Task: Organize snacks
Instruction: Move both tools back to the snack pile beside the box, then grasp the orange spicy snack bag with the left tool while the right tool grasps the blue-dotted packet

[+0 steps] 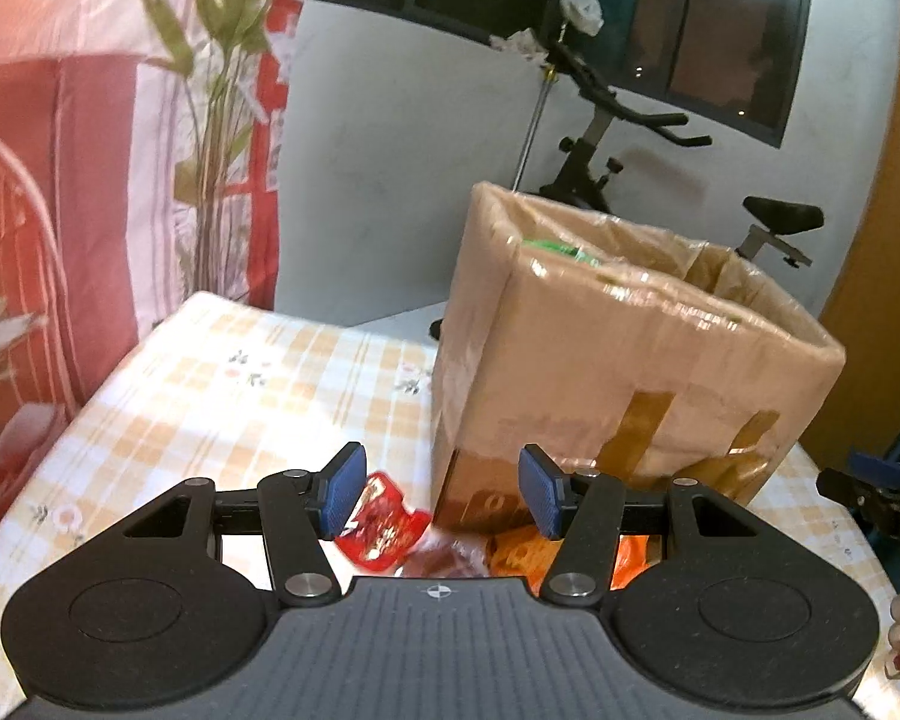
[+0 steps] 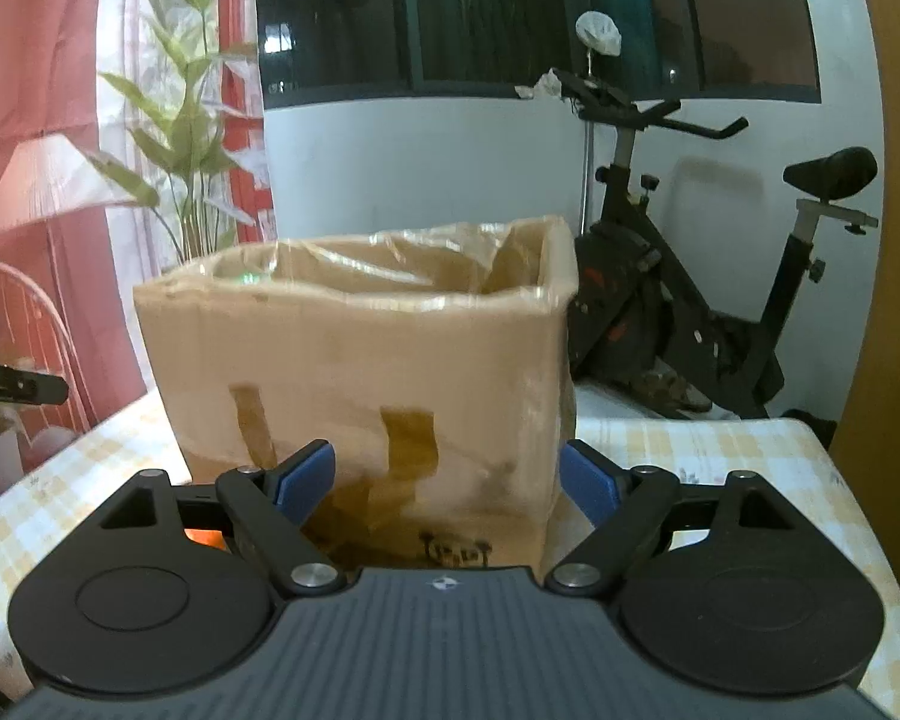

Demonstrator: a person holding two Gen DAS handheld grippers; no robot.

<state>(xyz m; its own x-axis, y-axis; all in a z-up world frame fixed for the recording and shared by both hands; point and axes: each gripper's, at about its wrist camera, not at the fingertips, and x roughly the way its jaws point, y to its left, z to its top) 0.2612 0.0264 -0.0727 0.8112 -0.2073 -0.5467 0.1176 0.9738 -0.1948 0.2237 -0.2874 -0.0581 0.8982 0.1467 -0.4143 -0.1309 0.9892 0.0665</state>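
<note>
A tall cardboard box wrapped in clear tape stands open-topped on the checked table; something green shows inside it. In front of the box lie snack packets: a red one, a brownish one and an orange one. My left gripper hovers just above them, open, nothing between its blue pads. The right wrist view faces the same box straight on. My right gripper stands open wide before its lower front, empty. An orange glimpse shows behind its left finger.
The table carries a yellow checked floral cloth. An exercise bike stands behind the box by a grey wall. A plant and red-pink curtains fill the left. The right gripper's tip shows at the left view's right edge.
</note>
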